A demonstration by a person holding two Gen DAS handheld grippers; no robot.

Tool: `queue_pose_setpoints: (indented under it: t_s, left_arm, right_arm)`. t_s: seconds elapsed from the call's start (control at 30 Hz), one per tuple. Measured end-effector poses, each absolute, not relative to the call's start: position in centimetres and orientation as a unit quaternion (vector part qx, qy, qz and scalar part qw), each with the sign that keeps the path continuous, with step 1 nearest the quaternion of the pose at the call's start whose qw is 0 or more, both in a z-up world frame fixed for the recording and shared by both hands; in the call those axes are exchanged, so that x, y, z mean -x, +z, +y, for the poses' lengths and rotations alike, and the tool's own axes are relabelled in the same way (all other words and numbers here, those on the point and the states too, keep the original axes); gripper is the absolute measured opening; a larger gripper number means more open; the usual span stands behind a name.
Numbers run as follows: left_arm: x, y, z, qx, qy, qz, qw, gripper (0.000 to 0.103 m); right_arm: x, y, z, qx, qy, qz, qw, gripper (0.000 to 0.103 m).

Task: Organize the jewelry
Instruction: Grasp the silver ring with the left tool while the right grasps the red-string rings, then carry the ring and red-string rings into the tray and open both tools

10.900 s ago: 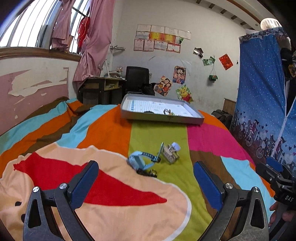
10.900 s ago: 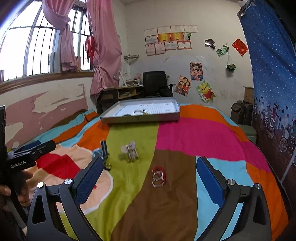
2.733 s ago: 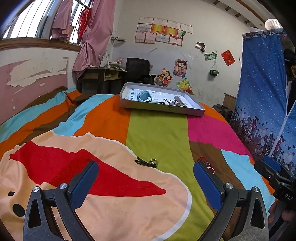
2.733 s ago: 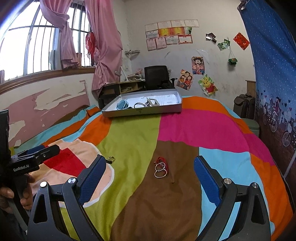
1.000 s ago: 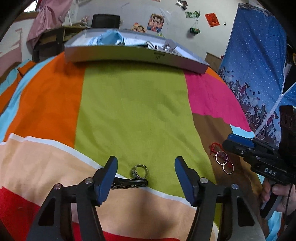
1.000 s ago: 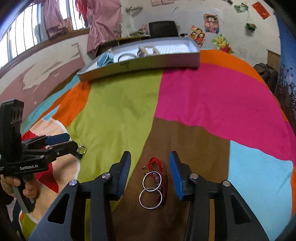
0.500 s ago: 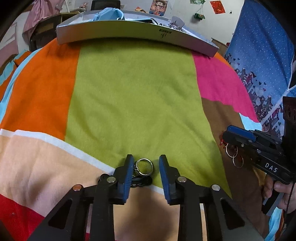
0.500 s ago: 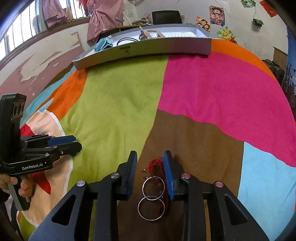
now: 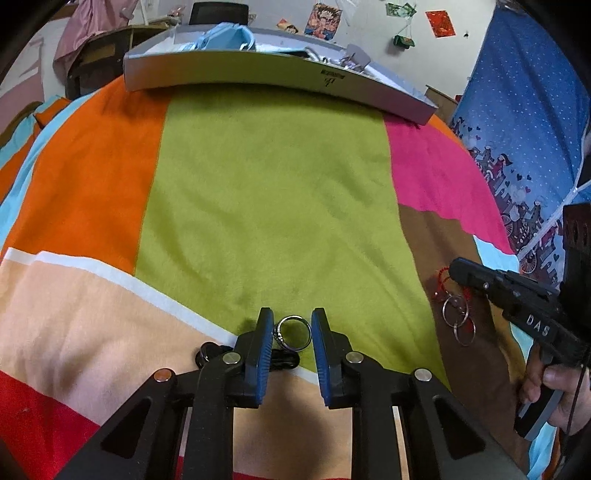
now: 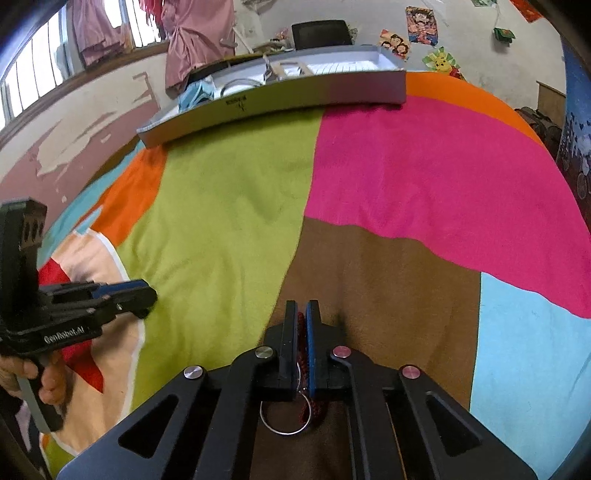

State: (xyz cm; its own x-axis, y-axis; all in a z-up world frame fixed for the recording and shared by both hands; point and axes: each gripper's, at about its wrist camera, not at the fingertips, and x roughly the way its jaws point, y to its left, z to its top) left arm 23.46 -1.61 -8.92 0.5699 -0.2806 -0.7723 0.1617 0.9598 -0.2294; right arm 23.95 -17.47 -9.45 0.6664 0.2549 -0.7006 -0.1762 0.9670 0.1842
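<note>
Both tongs point down at a bedspread (image 9: 266, 184) of bright colour blocks. Seen from its own camera, the left gripper (image 9: 291, 323) sits at six o'clock, its blue pads (image 9: 264, 343) closing in on a silver ring (image 9: 293, 332) that lies between them on the green patch; the left pad looks to touch the ring, and a sliver of gap shows at the right one. A black chain (image 9: 210, 354) trails from the ring toward eight o'clock, partly hidden under the left finger.

From the right camera, the right gripper (image 10: 301, 310) is also at six o'clock, pressed together and pinching a red cord (image 10: 301, 354) that carries two thin silver hoops (image 10: 282, 421); one hoop hangs out below the pads over the brown patch. A hand (image 9: 554, 391) grips that tool's handle at four o'clock in the left view.

At twelve o'clock in both views, well apart from the tongs, a shallow grey tray (image 9: 258, 72) rests at the far edge of the spread, holding a pale blue item (image 9: 229, 35) and some metal pieces too small to tell.
</note>
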Motion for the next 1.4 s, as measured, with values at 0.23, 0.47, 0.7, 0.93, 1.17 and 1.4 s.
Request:
queue_pose_setpoints:
  t_s: [0.23,0.47,0.7,0.93,1.17,1.4]
  left_arm:
    - [-22.6,-6.7,-1.3,0.074,-0.128,0.413,0.899,0.02]
    - [-23.4,-3.6,-0.8,0.098,-0.115,0.359,0.921,0.02]
    - [-27.2,0.6,-1.2,0.099,-0.109,0.307,0.94,0.02]
    - [-33.1,4.3,-1.3,0.104,-0.105,0.268,0.952,0.02]
    - [-39.3,4.9,-1.3,0.123,-0.104,0.274,0.948,0.02]
    - [-42.4,2.3,-1.9,0.116,-0.088,0.299,0.943,0.02]
  right_arm:
    - [-23.6,-7.9,-18.5,-0.09,0.131,0.363,0.918,0.004]
    - [-23.8,-5.6,-18.6,-0.107,0.139,0.327,0.929,0.004]
    - [-26.2,-1.5,-19.0,-0.112,0.149,0.284,0.941,0.004]
    - [-32.8,4.0,-18.7,-0.097,0.143,0.247,0.953,0.004]
    - [-40.5,5.8,-19.0,-0.117,0.124,0.248,0.954,0.004]
    - [-44.2,2.5,-19.3,-0.124,0.1,0.256,0.953,0.004]
